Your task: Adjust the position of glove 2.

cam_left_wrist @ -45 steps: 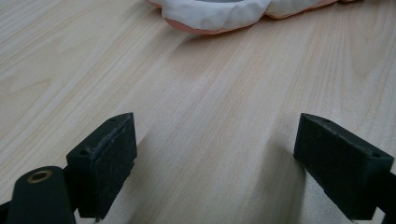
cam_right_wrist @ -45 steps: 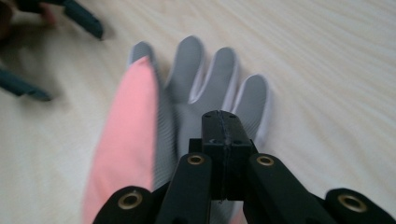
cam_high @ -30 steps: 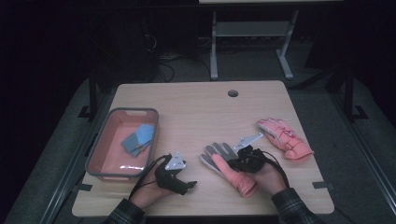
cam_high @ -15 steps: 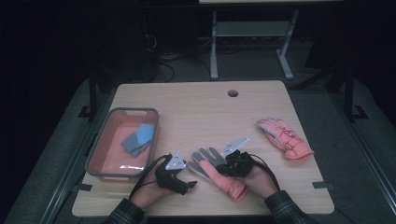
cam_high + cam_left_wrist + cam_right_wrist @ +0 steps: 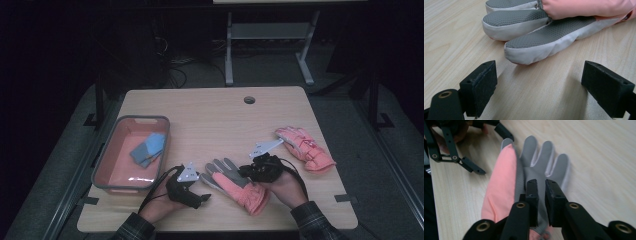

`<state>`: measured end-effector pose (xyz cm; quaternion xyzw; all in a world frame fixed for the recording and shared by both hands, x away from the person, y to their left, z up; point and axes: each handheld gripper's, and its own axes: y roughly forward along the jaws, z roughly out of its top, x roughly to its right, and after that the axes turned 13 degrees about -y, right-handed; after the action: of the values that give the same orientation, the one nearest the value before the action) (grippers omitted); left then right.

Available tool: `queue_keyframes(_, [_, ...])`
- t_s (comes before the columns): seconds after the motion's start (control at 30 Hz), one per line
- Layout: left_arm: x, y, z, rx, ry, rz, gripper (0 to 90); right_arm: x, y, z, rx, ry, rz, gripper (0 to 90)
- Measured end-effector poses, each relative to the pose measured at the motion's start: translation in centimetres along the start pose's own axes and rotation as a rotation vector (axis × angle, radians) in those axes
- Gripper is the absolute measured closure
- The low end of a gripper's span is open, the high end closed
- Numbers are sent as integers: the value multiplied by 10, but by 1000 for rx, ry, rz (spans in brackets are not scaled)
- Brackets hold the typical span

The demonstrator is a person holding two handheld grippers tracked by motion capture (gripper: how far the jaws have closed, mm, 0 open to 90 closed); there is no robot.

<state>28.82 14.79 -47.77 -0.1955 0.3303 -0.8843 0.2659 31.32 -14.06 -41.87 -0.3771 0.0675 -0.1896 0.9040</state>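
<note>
Right tool (image 5: 541, 195) clamped on grey-palmed glove (image 5: 539, 167); left tool (image 5: 539, 85) spread wide on the tabletop (image 5: 454, 37), just short of its fingertips.

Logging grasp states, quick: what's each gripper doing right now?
Left gripper: open, empty, jaws before the glove fingertips.
Right gripper: shut on the glove's grey palm.

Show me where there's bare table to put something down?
Widest free patch: the back half, between the tray, the hole and the far glove. The front is crowded: both grippers flank the near glove.
</note>
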Motion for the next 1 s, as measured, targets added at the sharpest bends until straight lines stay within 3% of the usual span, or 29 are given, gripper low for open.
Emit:
queue_keyframes(0.33, [0, 0, 0, 0, 0, 0, 124, 23, -20, -9, -31, 47, -44, 665])
queue_keyframes(0.57, [0, 0, 0, -4, 5, 0, 124, 37, -34, -19, -44, 61, -101, 651])
queue_keyframes(1.0, [0, 0, 0, -6, -2, -2, 123, 71, -64, -42, -28, 135, -213, 619])
